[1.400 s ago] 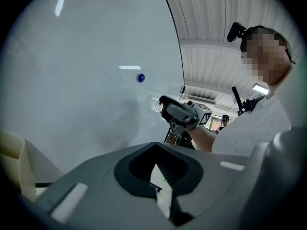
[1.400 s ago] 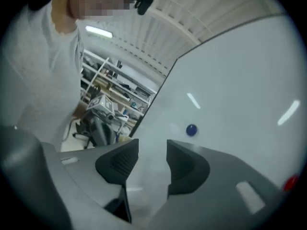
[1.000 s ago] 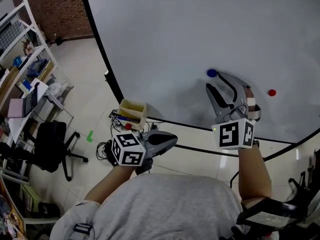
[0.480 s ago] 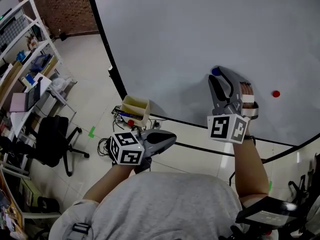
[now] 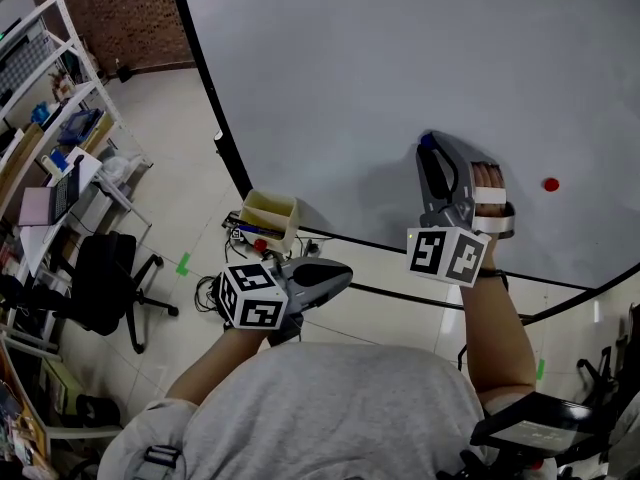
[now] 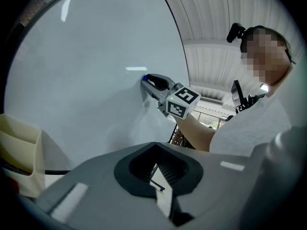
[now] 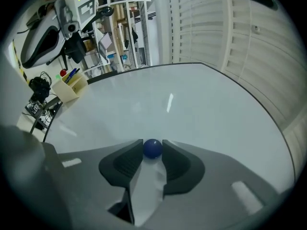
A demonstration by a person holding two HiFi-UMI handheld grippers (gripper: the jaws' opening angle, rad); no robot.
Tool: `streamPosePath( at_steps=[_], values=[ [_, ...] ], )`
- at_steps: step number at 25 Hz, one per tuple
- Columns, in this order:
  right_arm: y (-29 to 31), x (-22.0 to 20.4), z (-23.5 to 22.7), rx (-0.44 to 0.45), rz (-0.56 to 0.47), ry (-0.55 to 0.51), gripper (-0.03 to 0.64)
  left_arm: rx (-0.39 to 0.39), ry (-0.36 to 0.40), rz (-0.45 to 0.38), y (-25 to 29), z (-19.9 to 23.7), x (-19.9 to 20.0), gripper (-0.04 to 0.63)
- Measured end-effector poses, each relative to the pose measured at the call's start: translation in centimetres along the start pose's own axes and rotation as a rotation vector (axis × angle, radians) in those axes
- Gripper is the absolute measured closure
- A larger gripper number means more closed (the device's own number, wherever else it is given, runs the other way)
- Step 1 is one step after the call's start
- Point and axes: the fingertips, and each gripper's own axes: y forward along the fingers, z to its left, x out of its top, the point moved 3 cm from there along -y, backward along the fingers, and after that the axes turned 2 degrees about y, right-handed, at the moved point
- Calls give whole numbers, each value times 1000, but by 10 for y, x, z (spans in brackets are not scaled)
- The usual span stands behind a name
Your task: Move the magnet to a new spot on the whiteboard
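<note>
Blue magnet (image 7: 153, 148) sits between the tips of the right gripper (image 7: 153, 145), jaws closing onto it; centre the grip before pulling straight off the whiteboard (image 7: 192, 109) ahead.

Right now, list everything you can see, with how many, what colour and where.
whiteboard: one, white, upper right of the head view
blue magnet: one, blue, on the whiteboard between the right gripper's jaws
red magnet: one, red, on the whiteboard, right of the right gripper
pen holder: one, beige, at the whiteboard's lower edge
office chair: one, black, on the floor at left
shelving rack: one, white, far left, loaded
left gripper: one, grey, jaws together, empty, held low
right gripper: one, grey, jaws closing on the blue magnet
</note>
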Motion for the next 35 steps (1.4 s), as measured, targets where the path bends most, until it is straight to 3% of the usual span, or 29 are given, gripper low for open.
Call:
streamPosePath(
  at_steps=[7,12,19,24,29,32,35],
  values=[
    [0,2,-6,63,15,47,492,-4,2,-5,1,2,4,612],
    [-8,6,-13,148,-4,155,491,-14,2,-5,3,3,4,612],
    [-54,9,15,459,-67,441,489,-26,32,-10,9,6,9,612],
    [-93,-9,72,666,-15,629,489,-22,70,-16,8,10,18,612],
    [-126,-30,125,791,56,865,489,17,129,15,13,13,18,612],
    [-142,-36,142,823,80,968,489,31,196,84,19,9,11,612],
    [-147,-36,152,846,82,1047,489,14,205,126,24,10,3,612]
  ],
)
